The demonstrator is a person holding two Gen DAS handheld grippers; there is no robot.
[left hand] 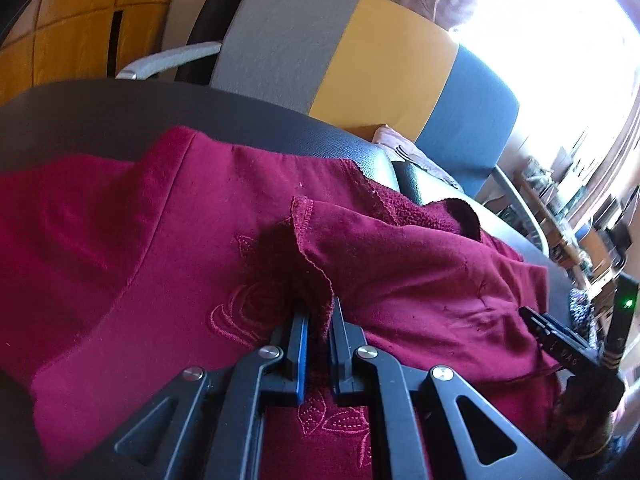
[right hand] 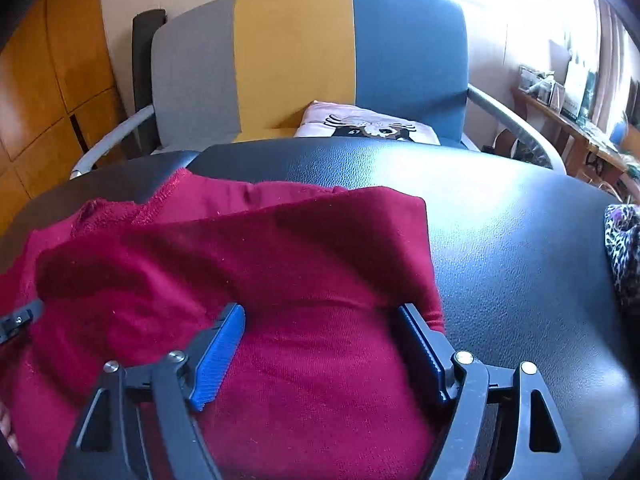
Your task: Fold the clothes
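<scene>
Red garment [left hand: 200, 220] pinched in left hand-held gripper [left hand: 319, 312], right hand-held gripper [right hand: 324, 320] straddling it

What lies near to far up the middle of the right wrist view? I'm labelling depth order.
Open right tongs → crimson knit garment → black leatherette table surface → pink printed cushion → grey, yellow and blue striped chair backrest.

Daylight floods both wrist views, blown out at upper right.
Window [left hand: 560, 20] glare burns to white; black padded surface [right hand: 500, 240] carries soft sheen; fisheye bends edges, dark vignette at corners; nr gripper parts slightly soft.
</scene>
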